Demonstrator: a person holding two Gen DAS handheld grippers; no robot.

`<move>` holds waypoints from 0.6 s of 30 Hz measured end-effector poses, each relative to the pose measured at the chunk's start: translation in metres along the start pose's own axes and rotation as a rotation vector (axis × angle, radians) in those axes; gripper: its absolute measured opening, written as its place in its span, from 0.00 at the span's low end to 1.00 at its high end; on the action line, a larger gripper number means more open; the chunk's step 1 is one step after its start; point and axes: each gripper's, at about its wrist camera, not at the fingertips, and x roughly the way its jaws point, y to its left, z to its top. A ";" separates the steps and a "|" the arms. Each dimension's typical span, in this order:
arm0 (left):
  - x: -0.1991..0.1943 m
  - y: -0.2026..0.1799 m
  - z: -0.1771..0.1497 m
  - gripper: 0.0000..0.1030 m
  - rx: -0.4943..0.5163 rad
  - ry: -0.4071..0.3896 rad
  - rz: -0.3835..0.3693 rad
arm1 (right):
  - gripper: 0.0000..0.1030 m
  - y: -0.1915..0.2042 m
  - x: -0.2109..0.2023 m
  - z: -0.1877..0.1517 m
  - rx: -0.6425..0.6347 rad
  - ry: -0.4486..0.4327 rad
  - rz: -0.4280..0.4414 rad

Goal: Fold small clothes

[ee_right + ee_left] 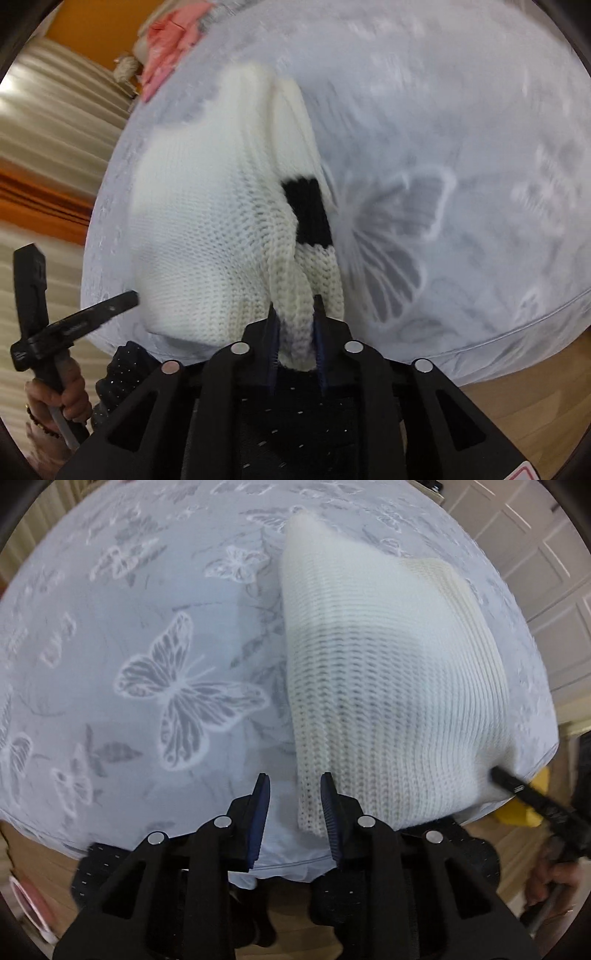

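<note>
A white knitted garment [388, 686] lies on a pale blue cloth with butterfly prints [177, 690]. My left gripper [295, 786] is open at the garment's near left corner, its right finger over the knit edge. In the right wrist view the same garment [207, 229] has a black band [308, 210] on a bunched part. My right gripper [295, 306] is shut on that bunched knit edge near the cloth's front edge. The right gripper's finger [517, 786] shows at the garment's near right corner in the left wrist view.
A pink cloth [170, 40] and a ball of yarn [127, 68] lie at the far left edge of the surface. White panelled doors [535, 572] stand at the right. Wooden floor [524, 413] lies below the cloth's front edge.
</note>
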 end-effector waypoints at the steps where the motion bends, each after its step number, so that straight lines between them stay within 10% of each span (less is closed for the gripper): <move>1: -0.002 -0.002 -0.001 0.28 0.008 -0.007 0.010 | 0.22 0.007 -0.007 0.002 -0.023 -0.019 -0.020; 6: -0.011 -0.012 0.000 0.35 0.036 -0.030 0.010 | 0.23 0.060 -0.033 0.023 -0.221 -0.121 -0.156; 18: -0.017 -0.028 0.009 0.48 0.106 -0.090 0.085 | 0.24 0.065 0.006 0.074 -0.158 -0.087 -0.101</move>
